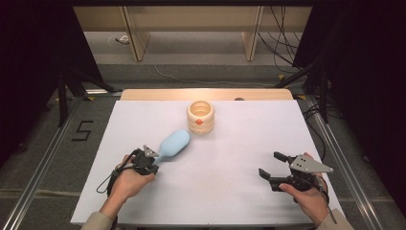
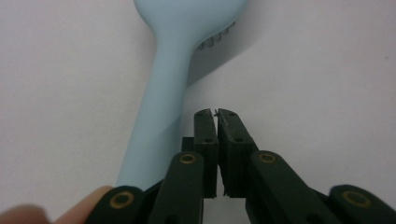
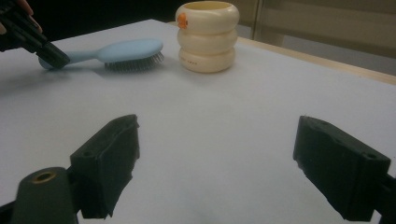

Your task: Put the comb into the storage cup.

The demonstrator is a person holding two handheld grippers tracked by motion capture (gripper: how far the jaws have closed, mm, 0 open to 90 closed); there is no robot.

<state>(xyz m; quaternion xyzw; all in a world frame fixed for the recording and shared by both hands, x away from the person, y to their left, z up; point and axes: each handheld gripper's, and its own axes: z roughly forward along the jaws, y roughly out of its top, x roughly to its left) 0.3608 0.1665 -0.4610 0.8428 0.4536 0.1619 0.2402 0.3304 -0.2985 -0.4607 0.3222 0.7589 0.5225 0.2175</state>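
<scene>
A light blue hairbrush (image 1: 174,143) lies bristles down on the white table, left of centre, its handle pointing toward my left gripper (image 1: 154,167). In the left gripper view the jaws (image 2: 215,114) stand together with nothing between them, just right of the brush handle (image 2: 159,93) and beside it, not around it. My right gripper (image 1: 271,164) rests near the table's front right with its jaws wide apart and nothing between them (image 3: 217,158). The right gripper view shows the brush (image 3: 130,51) far off, with the left gripper (image 3: 53,58) at the end of its handle.
A cream ringed cup (image 1: 200,117) with an orange spot stands upright near the back centre, just beyond the brush head; it also appears in the right gripper view (image 3: 207,37). The white tabletop (image 1: 215,191) ends in a wooden strip (image 1: 143,94) at the back.
</scene>
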